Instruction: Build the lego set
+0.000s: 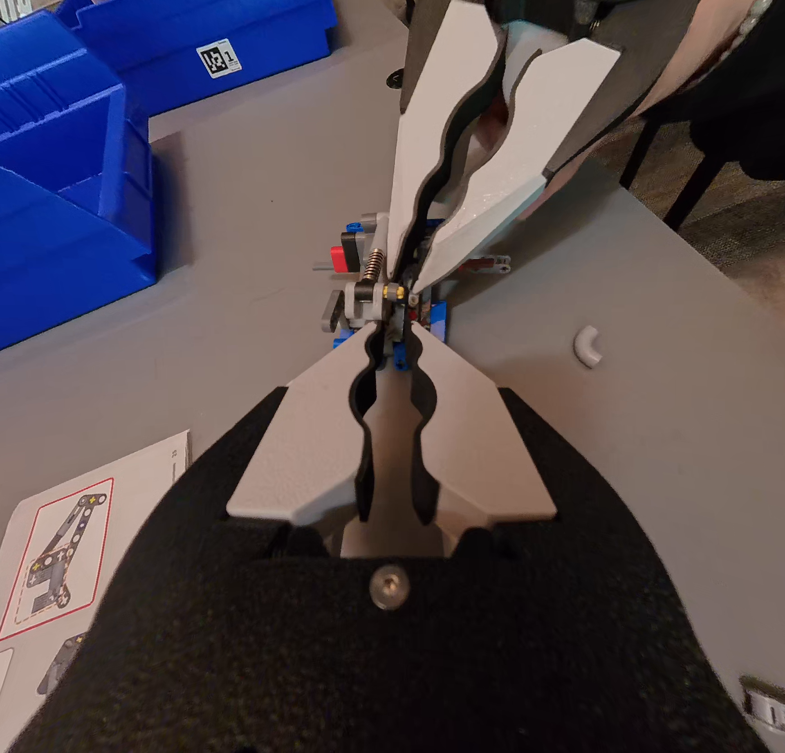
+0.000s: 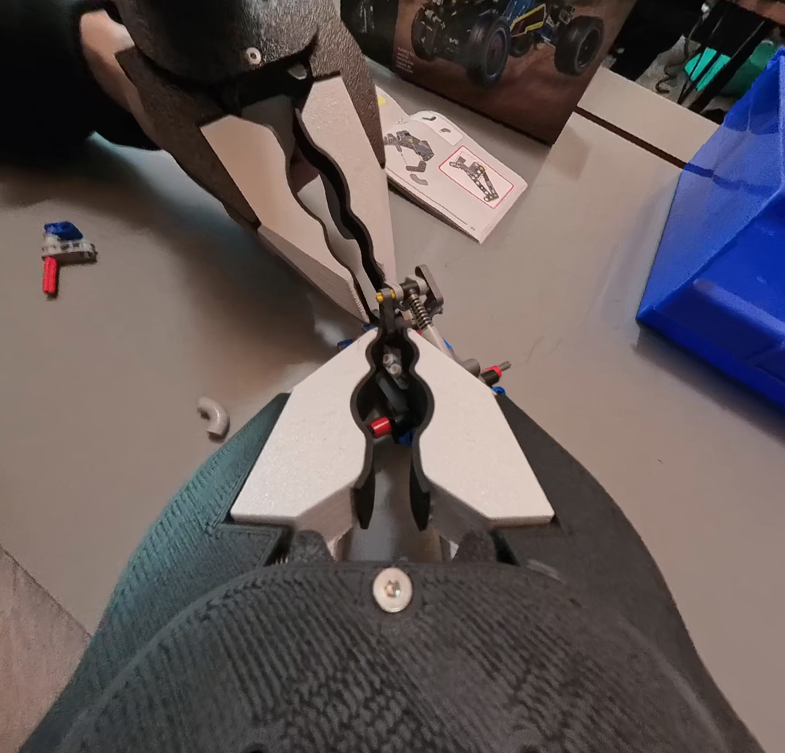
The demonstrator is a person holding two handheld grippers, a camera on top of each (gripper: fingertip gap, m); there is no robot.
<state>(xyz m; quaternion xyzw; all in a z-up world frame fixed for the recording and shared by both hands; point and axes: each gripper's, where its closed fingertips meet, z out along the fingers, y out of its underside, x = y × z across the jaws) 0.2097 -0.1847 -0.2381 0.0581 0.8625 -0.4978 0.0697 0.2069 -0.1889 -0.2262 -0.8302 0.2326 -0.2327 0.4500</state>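
Closest to my lens on each side is the black textured body of the gripper I am steering, with a silver screw in its middle and grey fingers running forward. My left gripper (image 1: 393,329) has its jaws drawn narrow around the near end of a small brick-built assembly (image 1: 369,303) of grey, black and blue parts, and the dark pads look pressed against it from both sides. My right gripper (image 2: 393,329) comes at the same assembly from the opposite end, jaws nearly together, gripping a thin black upright piece of it; a red pin and pale studs show in the hollow between its fingers.

By size, the grey table (image 1: 255,206) carries everything. Blue storage bins (image 1: 76,172) fill the far left of the left view, one bearing a square printed tag, and another blue bin (image 2: 730,265) stands at the right of the right view. A dark product box (image 2: 488,32) with a picture of an off-road vehicle stands behind an open instruction booklet (image 2: 458,176).

The assembly sits on the table, between the two grippers, with a metal coil spring (image 1: 374,263) and a yellow-tipped pin (image 1: 393,291) at its top. A small grey curved piece (image 1: 588,346) lies apart to one side. A loose blue, white and red part (image 2: 63,248) lies well away.
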